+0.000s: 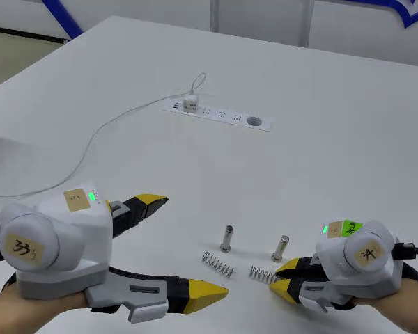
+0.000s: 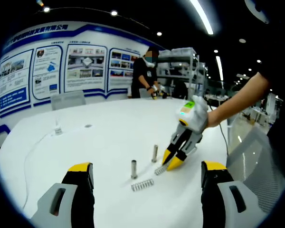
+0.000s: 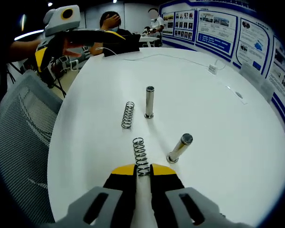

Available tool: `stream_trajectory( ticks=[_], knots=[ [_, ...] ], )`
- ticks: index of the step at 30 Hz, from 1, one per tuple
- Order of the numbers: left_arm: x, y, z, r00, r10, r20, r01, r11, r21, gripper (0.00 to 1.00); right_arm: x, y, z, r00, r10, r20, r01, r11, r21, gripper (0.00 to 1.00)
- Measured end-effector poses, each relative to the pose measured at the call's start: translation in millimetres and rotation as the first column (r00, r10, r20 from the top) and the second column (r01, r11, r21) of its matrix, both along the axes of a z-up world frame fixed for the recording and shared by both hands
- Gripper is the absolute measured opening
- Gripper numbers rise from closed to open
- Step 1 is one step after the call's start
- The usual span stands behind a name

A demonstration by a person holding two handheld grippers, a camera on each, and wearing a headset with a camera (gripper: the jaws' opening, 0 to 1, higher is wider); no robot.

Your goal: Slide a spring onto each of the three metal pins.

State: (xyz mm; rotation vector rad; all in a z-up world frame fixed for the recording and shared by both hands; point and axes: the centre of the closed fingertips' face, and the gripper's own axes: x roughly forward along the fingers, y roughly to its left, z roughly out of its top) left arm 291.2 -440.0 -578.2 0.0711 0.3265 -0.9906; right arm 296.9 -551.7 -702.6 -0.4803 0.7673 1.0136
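Observation:
Two metal pins stand upright on the white table, one (image 1: 227, 238) to the left of the other (image 1: 281, 248). A loose spring (image 1: 217, 264) lies in front of the left pin. My right gripper (image 1: 275, 280) is shut on the near end of a second spring (image 3: 139, 154), which lies flat and points between the pins (image 3: 149, 102) (image 3: 179, 148). My left gripper (image 1: 195, 245) is wide open at the lower left, nothing between its jaws. In the left gripper view the loose spring (image 2: 142, 185) lies ahead of it.
A white power strip (image 1: 216, 113) with a plugged charger (image 1: 190, 103) lies at the table's middle, its cable (image 1: 90, 146) trailing left. A mesh chair (image 3: 19, 142) stands at the table edge. A person (image 2: 145, 71) stands far behind the table.

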Motion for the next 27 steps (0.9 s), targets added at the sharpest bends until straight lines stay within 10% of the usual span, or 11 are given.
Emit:
stream_trajectory(
  ticks=[27],
  knots=[
    [-15.8, -49.1, -0.6, 0.982, -0.176, 0.063, 0.172, 0.982, 0.073, 0.76, -34.8, 7.1, 93.3, 0.976, 0.118, 0.180, -0.135, 0.988, 0.081, 0.11]
  ],
)
